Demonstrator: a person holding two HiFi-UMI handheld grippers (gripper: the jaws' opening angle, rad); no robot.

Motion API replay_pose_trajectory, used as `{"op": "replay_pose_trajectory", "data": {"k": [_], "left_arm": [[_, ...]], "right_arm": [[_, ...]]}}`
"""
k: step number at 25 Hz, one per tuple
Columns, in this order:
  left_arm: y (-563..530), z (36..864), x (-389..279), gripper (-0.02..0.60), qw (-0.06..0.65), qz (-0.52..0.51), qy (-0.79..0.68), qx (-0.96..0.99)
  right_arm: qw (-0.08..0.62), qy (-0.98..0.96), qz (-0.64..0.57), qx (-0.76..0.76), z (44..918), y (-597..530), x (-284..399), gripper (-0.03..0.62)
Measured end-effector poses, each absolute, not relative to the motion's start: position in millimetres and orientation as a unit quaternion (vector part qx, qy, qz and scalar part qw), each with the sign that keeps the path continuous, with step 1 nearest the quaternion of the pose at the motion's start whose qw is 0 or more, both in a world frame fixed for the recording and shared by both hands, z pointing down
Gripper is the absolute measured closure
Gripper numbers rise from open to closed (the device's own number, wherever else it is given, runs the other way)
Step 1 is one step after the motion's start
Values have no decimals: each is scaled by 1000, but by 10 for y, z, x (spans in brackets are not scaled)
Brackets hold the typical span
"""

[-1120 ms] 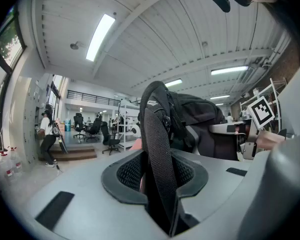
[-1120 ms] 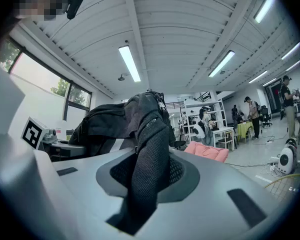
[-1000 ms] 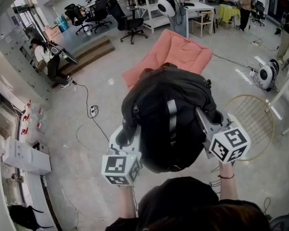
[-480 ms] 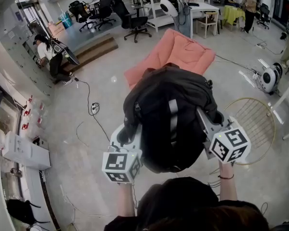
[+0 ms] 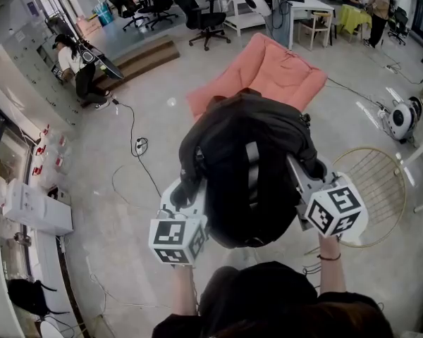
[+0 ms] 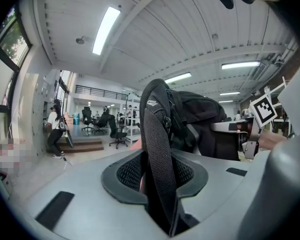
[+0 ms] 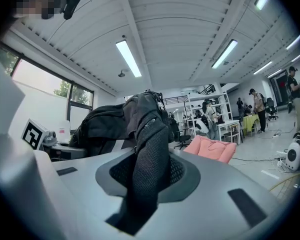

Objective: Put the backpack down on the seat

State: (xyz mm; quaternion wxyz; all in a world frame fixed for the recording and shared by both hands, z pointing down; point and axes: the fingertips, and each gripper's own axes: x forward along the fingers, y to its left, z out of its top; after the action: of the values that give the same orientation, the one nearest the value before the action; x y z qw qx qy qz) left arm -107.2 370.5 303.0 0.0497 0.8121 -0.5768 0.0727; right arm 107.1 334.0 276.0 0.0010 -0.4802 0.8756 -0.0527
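Observation:
A black backpack (image 5: 247, 167) hangs in the air between my two grippers, over the floor and just short of the salmon-pink seat (image 5: 282, 69). My left gripper (image 5: 187, 189) is shut on one black shoulder strap (image 6: 157, 169), which runs up out of its jaws to the bag (image 6: 200, 114). On the other side my right gripper (image 5: 304, 178) is shut on the other mesh strap (image 7: 150, 169). The seat (image 7: 212, 149) shows low beyond the right jaws. The bag's underside is hidden.
A round gold wire frame (image 5: 374, 182) stands on the floor at my right. Cables and a power strip (image 5: 137, 146) lie at the left. Steps (image 5: 144, 55), office chairs (image 5: 204, 20), a white table (image 5: 296, 9) and a crouching person (image 5: 77, 69) are farther off.
Both grippers keep the same hold on the straps and the bag stays between them. The room behind it has slid slightly up the head view.

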Motion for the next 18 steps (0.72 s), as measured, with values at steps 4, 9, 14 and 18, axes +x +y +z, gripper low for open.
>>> {"op": "replay_pose_trajectory", "data": {"k": [4, 9, 14, 18], "left_arm": [[3517, 3115, -1165, 472, 62, 75, -586, 804], [3142, 3288, -1340, 472, 78, 80, -590, 800], [2658, 3416, -1556, 472, 93, 86, -588, 799], [2273, 3426, -1689, 472, 98, 90, -583, 801]], "right_arm": [[-4, 877, -64, -476, 2837, 3117, 965, 505], [-12, 878, -78, -472, 2998, 2704, 777, 505], [-17, 874, -95, -476, 3124, 2270, 547, 505], [-16, 871, -102, -480, 3130, 1898, 417, 505]]}}
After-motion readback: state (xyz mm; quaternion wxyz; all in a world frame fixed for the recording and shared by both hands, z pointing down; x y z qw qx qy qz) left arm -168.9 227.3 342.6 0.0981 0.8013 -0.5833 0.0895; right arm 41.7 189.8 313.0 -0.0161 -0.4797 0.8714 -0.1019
